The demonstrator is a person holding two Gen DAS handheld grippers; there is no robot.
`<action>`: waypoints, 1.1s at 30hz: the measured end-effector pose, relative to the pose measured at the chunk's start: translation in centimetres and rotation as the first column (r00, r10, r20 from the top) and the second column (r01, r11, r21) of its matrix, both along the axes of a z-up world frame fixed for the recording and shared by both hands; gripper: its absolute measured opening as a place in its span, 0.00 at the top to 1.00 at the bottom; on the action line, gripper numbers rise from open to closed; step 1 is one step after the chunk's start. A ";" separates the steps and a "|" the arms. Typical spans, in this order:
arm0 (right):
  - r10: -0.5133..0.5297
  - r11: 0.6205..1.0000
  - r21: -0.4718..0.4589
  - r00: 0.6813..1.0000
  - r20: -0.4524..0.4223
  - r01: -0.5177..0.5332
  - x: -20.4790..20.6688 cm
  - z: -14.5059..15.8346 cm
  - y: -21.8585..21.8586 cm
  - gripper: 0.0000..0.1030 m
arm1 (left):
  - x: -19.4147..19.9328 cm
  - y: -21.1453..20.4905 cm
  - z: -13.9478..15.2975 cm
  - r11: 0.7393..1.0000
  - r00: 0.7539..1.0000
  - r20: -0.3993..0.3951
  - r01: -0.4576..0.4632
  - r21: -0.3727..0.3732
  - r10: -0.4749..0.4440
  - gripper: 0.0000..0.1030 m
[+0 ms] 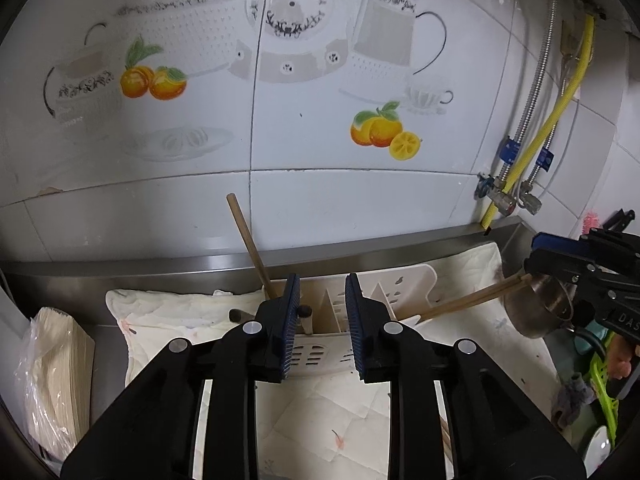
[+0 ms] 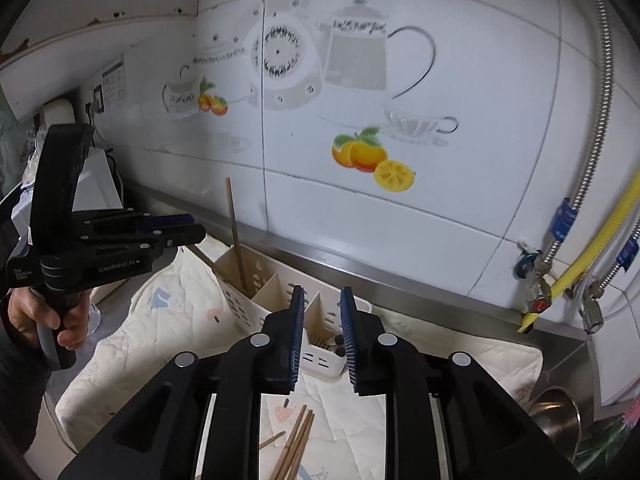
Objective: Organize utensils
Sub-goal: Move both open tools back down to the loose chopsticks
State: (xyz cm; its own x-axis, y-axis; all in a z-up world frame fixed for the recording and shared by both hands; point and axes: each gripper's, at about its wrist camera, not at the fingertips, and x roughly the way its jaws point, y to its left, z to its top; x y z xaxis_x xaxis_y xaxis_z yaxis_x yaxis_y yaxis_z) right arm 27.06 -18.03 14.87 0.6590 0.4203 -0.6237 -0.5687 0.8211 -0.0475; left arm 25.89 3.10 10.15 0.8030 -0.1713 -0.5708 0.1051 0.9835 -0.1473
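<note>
Steel backsplash lip [image 1: 360, 246] behind caddy [image 1: 404, 284]

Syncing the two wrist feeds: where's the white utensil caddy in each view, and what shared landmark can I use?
Left wrist: utensil caddy sits low centre, seen between and behind the open left gripper fingers, on the quilted cloth.
Right wrist: utensil caddy sits centre, slightly left, running diagonally behind the open right gripper.
Shared landmark: the single upright chopstick standing in the caddy's end compartment.
</note>
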 end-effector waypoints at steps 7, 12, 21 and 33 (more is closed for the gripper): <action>-0.013 0.998 0.066 0.998 0.064 0.009 -3.4 0.9 -1.7 0.62 | -3.4 -0.5 0.9 1.000 0.998 0.055 0.008 0.003 -0.008 0.71; -0.017 0.998 0.064 0.994 0.105 0.010 -7.2 -0.7 -2.5 0.54 | -6.7 -1.4 0.2 1.000 0.997 0.078 0.016 0.015 -0.018 0.61; -0.029 0.997 0.075 0.999 0.030 0.026 -11.3 -7.0 -4.1 0.51 | -11.9 -3.0 -4.7 0.999 0.999 0.032 0.030 0.019 -0.030 0.50; -0.121 0.991 0.047 0.984 -0.128 0.128 -15.2 -16.7 -6.9 0.59 | -15.8 -4.1 -12.4 0.999 0.994 -0.103 0.033 -0.021 -0.035 0.49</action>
State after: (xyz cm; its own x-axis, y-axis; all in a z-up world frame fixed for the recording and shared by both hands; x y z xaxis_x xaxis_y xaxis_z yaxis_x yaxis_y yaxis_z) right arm 11.89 -24.97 -1.80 0.6269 0.3753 -0.6827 -0.4602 0.8855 0.0642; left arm 10.11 -1.02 -2.28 0.7337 -0.2093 -0.6464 0.1220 0.9765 -0.1777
